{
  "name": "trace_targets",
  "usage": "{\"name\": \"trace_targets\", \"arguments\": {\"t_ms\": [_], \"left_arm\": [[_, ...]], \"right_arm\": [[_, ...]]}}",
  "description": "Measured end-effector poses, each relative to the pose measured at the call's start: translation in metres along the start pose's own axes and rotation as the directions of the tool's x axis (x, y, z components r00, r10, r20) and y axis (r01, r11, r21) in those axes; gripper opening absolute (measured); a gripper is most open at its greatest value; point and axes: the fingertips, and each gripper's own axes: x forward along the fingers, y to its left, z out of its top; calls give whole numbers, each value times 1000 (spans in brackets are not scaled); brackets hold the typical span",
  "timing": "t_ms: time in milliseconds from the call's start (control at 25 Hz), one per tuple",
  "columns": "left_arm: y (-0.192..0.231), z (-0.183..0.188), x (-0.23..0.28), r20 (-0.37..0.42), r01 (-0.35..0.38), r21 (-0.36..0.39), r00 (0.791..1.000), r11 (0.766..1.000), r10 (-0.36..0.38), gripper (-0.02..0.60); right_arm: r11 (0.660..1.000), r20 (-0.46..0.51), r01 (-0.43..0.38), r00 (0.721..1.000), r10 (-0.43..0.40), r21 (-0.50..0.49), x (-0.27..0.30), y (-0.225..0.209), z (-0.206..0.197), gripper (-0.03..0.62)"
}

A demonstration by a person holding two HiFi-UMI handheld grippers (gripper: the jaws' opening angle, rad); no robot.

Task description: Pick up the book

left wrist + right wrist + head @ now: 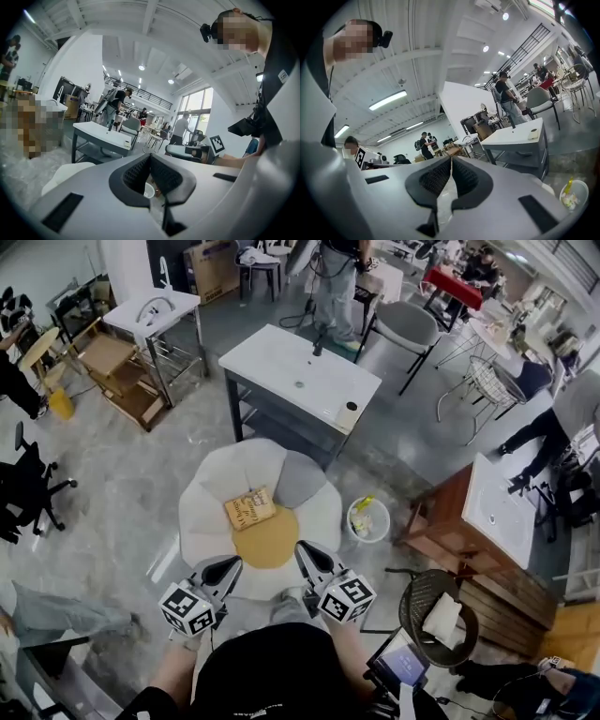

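Observation:
The book (249, 508), tan with a patterned cover, lies on a flower-shaped white and grey floor cushion (214, 493), at the far left edge of its round yellow middle (267, 542). My left gripper (230, 565) is at the cushion's near edge, below the book, jaws shut and empty. My right gripper (305, 549) is level with it to the right, also shut and empty. Both are short of the book and not touching it. In the left gripper view the pads (140, 171) meet, and in the right gripper view the pads (461, 176) meet too. The book shows in neither gripper view.
A white table (300, 376) stands beyond the cushion. A white bucket (368, 519) with rubbish sits to its right, then a wooden cabinet (441, 526) with a white top. A round wicker chair (420, 592) and a tablet (401, 659) are near right. People stand around the room.

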Motion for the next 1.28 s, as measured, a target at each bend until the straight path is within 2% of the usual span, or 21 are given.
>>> {"name": "trace_targets", "arguments": {"t_ms": [480, 760, 1040, 1280], "left_arm": [[11, 31, 86, 1, -76, -3, 997, 997, 76, 15], [15, 38, 124, 3, -122, -5, 993, 993, 122, 14], [29, 40, 131, 10, -169, -17, 985, 985, 170, 15], [47, 43, 116, 8, -203, -34, 979, 979, 203, 15]], "right_arm": [[997, -7, -72, 997, 72, 24, 24, -80, 50, 31], [994, -17, -101, 995, 102, 27, 30, -123, 66, 31], [993, -34, -104, 994, 105, 51, 49, -149, 67, 31], [992, -53, -105, 993, 109, 74, 68, -151, 63, 31]]}}
